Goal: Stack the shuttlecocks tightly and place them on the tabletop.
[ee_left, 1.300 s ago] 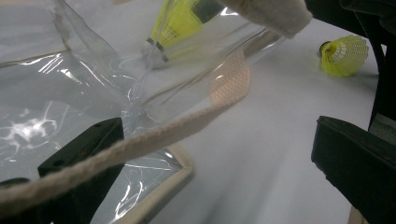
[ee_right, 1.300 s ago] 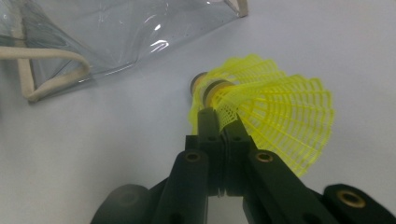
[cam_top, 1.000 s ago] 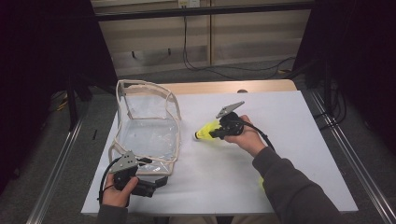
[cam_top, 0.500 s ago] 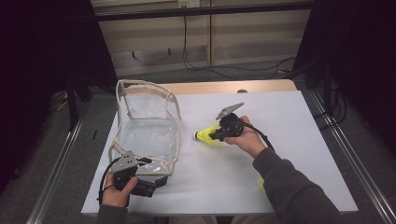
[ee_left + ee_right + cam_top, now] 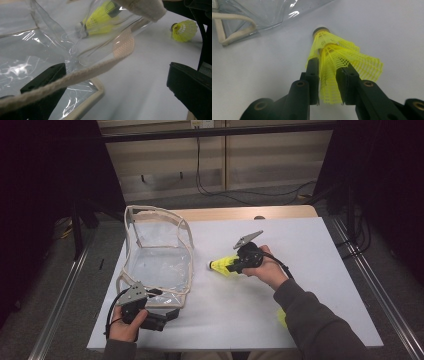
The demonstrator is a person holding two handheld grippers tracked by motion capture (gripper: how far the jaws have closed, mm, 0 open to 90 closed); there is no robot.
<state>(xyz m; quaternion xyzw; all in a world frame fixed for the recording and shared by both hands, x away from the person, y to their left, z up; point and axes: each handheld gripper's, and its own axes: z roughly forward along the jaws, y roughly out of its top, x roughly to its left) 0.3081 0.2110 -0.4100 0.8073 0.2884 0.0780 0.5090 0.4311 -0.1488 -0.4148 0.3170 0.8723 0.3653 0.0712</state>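
Presently a yellow shuttlecock (image 5: pixel 222 266) is being handled at the centre of the high view, where it lies on the white tabletop (image 5: pixel 310 250) with its cork tip turned towards the clear bag (image 5: pixel 157 265) at the left of the frame, near the bag but apart from it. In the right gripper view the mesh skirt of the shuttlecock (image 5: pixel 337 55) is seen between the jaws of the right claw (image 5: pixel 329 67). These jaws have just been opening, yet the mesh fills the gap and meets both pads, so the hold is judged to be a loosened pinch rather than a full release. The left claw (image 5: pixel 167 316) is placed at the bag's near corner, at the lower left of the high view. In the left gripper view its jaws are spread wide, the pale trim (image 5: pixel 75 77) of the bag lies across the jaw at the lower left, and nothing is pinched. A second shuttlecock (image 5: pixel 185 30) is seen on the tabletop at the upper right of that view. The step in hand is judged to be the loading of shuttlecocks into the bag, with this one not yet inside. For the next move a firmer or renewed grip on the skirt is called for, since so soft a mesh can easily slip. The bag's mouth must also be kept propped open by the left claw, so that the cork end can be led past the trim and into the opening.
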